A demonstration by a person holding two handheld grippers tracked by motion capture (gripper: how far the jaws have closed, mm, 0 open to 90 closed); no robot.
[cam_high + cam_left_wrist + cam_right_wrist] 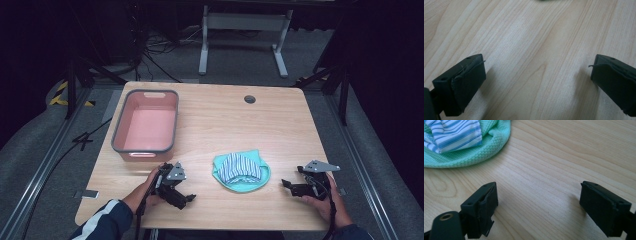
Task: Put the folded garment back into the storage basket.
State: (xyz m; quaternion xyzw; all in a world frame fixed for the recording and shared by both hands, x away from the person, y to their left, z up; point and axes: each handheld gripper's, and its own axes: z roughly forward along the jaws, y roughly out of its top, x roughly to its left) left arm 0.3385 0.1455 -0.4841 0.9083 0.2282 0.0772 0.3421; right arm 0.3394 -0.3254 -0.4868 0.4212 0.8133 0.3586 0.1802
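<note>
A mint green cloth (241, 184) lies crumpled near the table's front middle, with a blue-and-white striped cloth (240, 166) bunched on top of it. My left gripper (186, 198) rests low over the wood to the left of the pile, jaws wide apart and empty. In the left gripper view, the left gripper (537, 65) has only bare wood between its jaws. My right gripper (290, 187) sits to the right of the pile, pointing toward it, open and empty. In the right gripper view, the right gripper (538, 188) stands short of the green cloth (491, 145) and the striped cloth (456, 135).
A pink bin (146, 147) with a grey rim stands at the table's left, nothing inside it. A round cable hole (249, 99) sits near the far edge. The wooden table (225, 125) has dark floor, cables and a desk frame beyond it.
</note>
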